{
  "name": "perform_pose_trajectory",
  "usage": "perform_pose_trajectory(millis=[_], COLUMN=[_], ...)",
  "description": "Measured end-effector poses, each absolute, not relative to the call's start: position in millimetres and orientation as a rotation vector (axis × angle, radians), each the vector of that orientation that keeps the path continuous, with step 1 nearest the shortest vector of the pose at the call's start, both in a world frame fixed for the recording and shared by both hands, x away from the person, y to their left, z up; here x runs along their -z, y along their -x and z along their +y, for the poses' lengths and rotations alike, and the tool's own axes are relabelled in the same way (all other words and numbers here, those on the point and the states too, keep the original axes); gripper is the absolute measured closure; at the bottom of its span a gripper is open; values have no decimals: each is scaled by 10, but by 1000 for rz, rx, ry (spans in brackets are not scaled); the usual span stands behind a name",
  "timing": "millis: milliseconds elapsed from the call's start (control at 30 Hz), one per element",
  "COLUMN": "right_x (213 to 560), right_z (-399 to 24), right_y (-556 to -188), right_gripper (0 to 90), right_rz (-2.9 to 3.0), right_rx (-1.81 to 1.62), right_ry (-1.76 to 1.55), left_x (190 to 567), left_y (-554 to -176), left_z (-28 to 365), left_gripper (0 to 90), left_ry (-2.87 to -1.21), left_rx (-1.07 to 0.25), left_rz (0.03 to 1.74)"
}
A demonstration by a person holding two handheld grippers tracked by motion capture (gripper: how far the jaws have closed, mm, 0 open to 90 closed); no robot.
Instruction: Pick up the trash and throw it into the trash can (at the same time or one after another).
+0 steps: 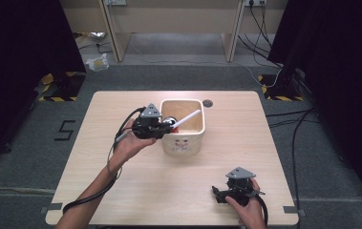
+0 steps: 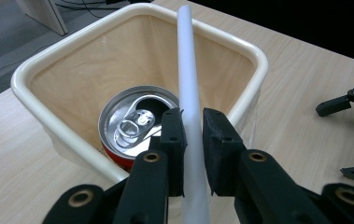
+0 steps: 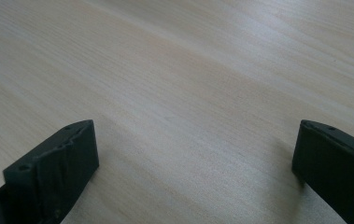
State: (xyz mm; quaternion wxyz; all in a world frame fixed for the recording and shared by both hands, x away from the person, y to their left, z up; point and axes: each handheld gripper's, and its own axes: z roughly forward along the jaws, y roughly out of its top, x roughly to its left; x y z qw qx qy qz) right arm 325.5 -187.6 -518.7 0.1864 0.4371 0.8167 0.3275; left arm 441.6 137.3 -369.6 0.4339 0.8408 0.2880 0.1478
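High view, near edge of table (image 1: 121,191): right claw (image 1: 221,194) low on wood in person's hand, jaws spread wide, nothing between them. Right gripper view: bare wood grain between both jaws. Farther off, left claw (image 2: 193,140) clamped on white tube (image 2: 189,88), tube slanting up over cream bin (image 2: 20,77). Just beyond left jaws, inside bin: 1 opened can (image 2: 135,123), red side, upright.

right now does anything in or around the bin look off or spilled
Nothing is spilled or damaged. The only odd thing is the white tube: it slants across the cream bin, its far end over the rim, clamped in the left gripper. The opened can stands upright inside.
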Motion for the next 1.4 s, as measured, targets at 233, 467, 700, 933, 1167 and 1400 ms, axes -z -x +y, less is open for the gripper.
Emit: perform_pose_trajectory(millis=[233,467,700,933,1167,1400], right_x=[5187,5186,5186,5187,5186,5186], right_z=[-1873,-1872,-1872,-1873,-1872,-1873], right_y=[-3252,-3251,-3251,-3251,-3251,-3251], right_gripper=[7,7,7,7,7,7], right_rz=[2300,2300,2300,2300,2300,2300], right_rx=[-926,-926,-926,-925,-925,-925], right_ry=[-1233,-1234,-1234,-1233,-1234,-1233], left_x=[3648,3565,3495,3455,3458,3480], left_y=[-4409,-4380,-4339,-4317,-4320,-4338], left_z=[1370,1374,1398,1453,1545,1682], left_gripper=[744,683,620,519,415,363], left_ry=[-2063,-2043,-2018,-2002,-1967,-1948], left_rx=[-368,-373,-388,-378,-348,-358], left_rz=[717,704,695,712,753,793])
